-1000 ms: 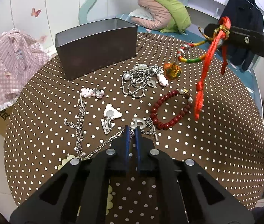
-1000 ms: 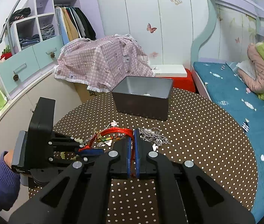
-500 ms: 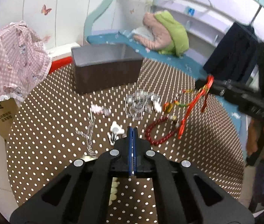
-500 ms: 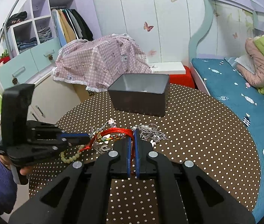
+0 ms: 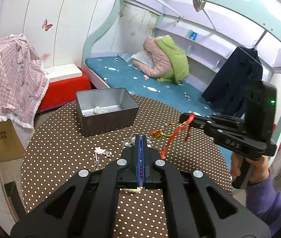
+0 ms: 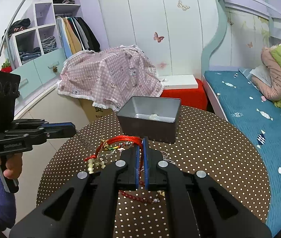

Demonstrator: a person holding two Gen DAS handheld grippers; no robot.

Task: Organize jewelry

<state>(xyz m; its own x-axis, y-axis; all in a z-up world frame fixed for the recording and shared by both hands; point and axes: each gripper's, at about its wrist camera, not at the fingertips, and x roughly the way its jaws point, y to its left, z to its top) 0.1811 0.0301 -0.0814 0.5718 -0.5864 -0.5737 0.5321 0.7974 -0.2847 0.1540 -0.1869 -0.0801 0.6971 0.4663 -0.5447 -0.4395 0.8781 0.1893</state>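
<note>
The right gripper (image 6: 142,140) pinches a red cord bracelet (image 6: 127,139) above the dotted table (image 6: 210,148) (metal tin (image 6: 150,126) at twelve o'clock), the left gripper (image 5: 141,137) closed, empty.

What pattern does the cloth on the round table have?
Brown with small white polka dots on the round table's cloth; the right wrist view shows it best.
</note>
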